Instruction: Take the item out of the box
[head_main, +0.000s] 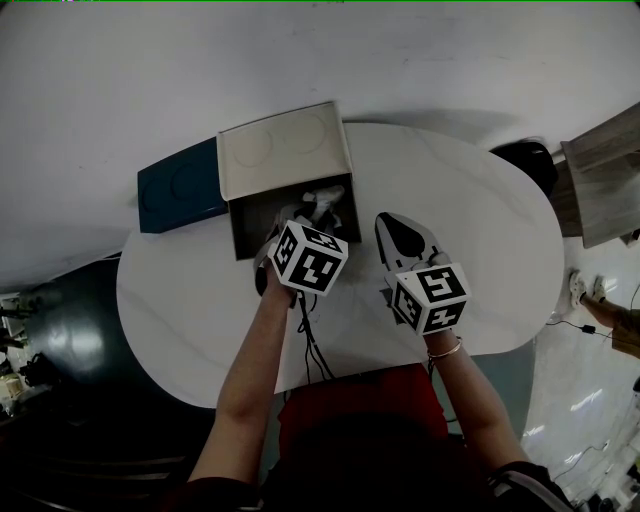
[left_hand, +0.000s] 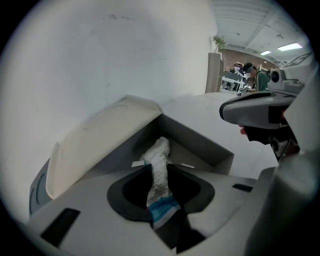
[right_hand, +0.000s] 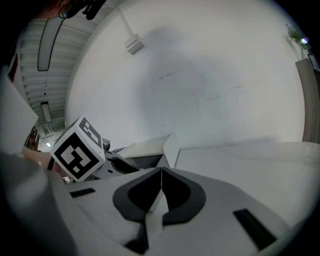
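An open grey box (head_main: 240, 225) stands at the back of the white table, its pale lid (head_main: 285, 150) flipped up behind it. My left gripper (head_main: 318, 215) reaches over the box's near edge. In the left gripper view its dark pads (left_hand: 127, 187) pinch a crumpled white packet with blue print (left_hand: 159, 150), whose far end still lies inside the box (left_hand: 200, 142). The right gripper (head_main: 392, 228) hovers over the table just right of the box, apart from it. Its jaws (right_hand: 161, 172) meet with nothing between them.
A dark blue box (head_main: 180, 185) lies behind and left of the open box. The oval white table (head_main: 480, 230) ends close to the wall. A black cable (head_main: 312, 345) trails from the left gripper toward me. Wooden furniture (head_main: 605, 180) stands off the table's right end.
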